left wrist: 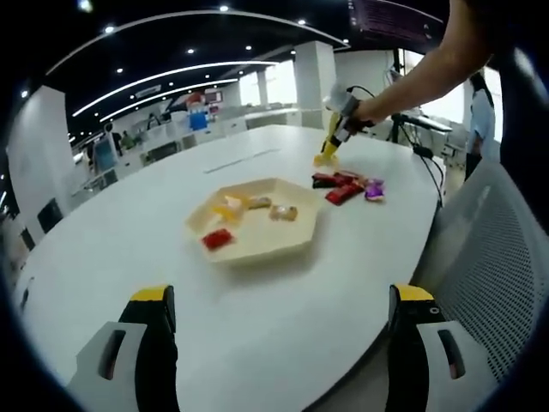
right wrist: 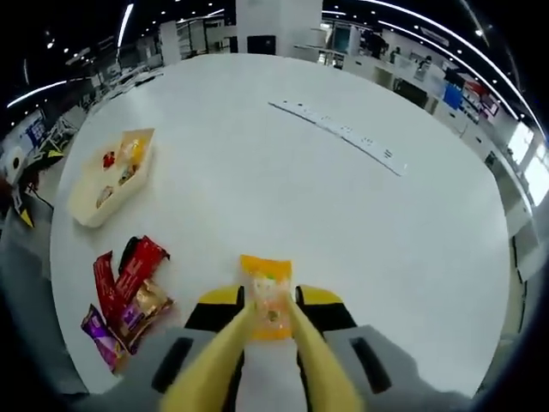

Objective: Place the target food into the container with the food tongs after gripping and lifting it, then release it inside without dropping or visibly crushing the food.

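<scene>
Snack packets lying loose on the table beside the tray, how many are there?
4, perhaps more hidden in the overlap: two red packets, one gold packet, one purple packet, all clustered near the tray. A fifth, the orange packet, is in the right tongs.

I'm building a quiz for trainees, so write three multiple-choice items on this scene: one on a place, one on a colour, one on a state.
1. Where does the pile of loose snack packets lie?
A. on the table beside the tray
B. inside the tray
C. on the chair

2. What colour is the packet between the tongs?
A. blue
B. orange
C. green

3. How do the left gripper's jaws stand?
A. shut on a packet
B. shut on tongs
C. wide apart, holding nothing

Answers: 1 A, the packets sit on the white table, apart from the tray. 2 B, the packet shows orange in the right gripper view. 3 C, bare table shows between the jaws in the left gripper view.
</scene>
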A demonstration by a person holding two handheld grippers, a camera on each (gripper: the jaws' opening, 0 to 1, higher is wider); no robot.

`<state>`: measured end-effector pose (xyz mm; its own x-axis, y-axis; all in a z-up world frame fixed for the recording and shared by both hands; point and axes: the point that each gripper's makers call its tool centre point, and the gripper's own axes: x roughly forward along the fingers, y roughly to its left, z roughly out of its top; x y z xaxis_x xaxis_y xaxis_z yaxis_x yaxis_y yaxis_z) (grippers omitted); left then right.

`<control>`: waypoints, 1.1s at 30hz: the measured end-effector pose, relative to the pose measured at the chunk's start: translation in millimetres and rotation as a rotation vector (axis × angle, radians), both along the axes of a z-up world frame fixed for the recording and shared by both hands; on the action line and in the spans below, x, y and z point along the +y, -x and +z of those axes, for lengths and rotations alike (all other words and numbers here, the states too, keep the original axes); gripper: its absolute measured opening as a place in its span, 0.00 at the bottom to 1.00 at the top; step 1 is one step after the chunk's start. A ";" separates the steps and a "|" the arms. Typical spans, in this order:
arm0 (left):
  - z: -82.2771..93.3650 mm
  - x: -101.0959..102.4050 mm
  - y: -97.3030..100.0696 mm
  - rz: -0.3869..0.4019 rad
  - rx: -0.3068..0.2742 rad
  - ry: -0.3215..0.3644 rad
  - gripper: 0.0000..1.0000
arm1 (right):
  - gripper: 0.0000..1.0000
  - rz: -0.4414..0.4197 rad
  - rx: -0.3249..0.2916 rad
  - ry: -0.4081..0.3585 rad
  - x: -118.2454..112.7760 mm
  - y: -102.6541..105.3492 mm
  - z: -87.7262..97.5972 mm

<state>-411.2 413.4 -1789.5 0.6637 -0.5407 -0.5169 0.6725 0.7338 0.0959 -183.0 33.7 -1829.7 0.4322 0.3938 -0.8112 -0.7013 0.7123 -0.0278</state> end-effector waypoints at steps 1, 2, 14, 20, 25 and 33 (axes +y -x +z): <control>1.0 0.3 -0.5 0.002 -0.006 0.002 0.99 | 0.21 -0.009 0.010 0.001 -1.5 0.5 0.4; 1.1 0.5 -0.7 0.003 -0.006 0.003 0.99 | 0.20 -0.016 0.018 0.000 -2.2 1.2 0.4; 4.2 -2.5 0.2 -0.011 -0.013 0.019 0.99 | 0.18 -0.005 -0.001 -0.030 5.2 8.3 25.6; 6.5 -2.3 -0.8 -0.007 -0.024 0.024 0.99 | 0.18 0.017 -0.018 -0.038 15.0 7.8 42.7; 7.5 -1.8 -1.0 -0.008 -0.032 0.022 0.99 | 0.18 0.050 -0.044 -0.039 29.8 8.7 59.6; 10.3 -2.9 -1.0 -0.011 -0.041 0.032 0.99 | 0.19 0.116 -0.084 -0.056 67.6 9.9 87.7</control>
<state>-410.1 410.5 -1779.2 0.6776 -0.5640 -0.4719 0.6767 0.7295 0.0998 -192.8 101.3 -1742.0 0.4467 0.4886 -0.7495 -0.7757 0.6290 -0.0524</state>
